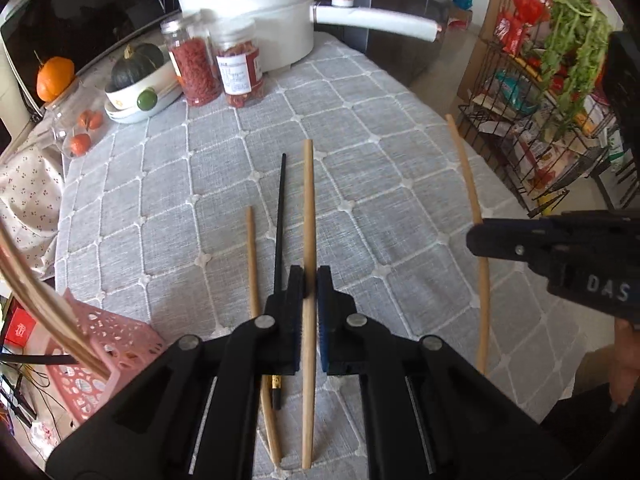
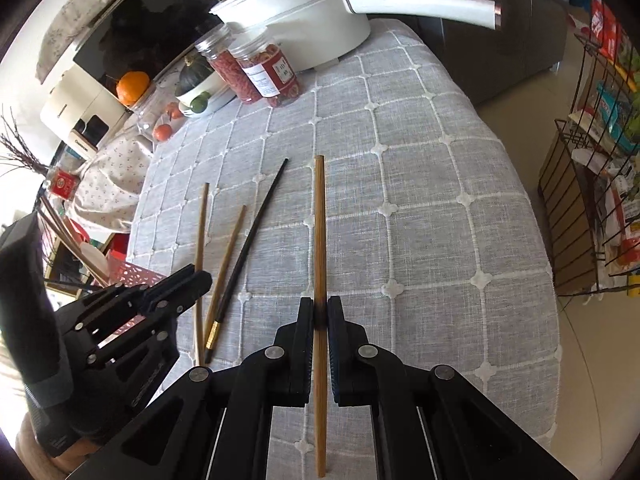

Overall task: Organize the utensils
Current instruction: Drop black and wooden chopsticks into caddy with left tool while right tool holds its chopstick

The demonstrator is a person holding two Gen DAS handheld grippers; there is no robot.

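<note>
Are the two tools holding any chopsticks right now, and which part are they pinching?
Each tool pinches one wooden chopstick, partway along its shaft, not at a tip: the left tool its chopstick, the right tool its chopstick.

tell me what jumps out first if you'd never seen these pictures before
Each gripper straddles a wooden chopstick on the grey quilted tablecloth: the left gripper around one wooden chopstick, the right gripper around another. A black chopstick and a shorter wooden one lie beside the left fingers. At the table's far end stands a big white pot with a long handle, and a pink basket sits at near left.
</note>
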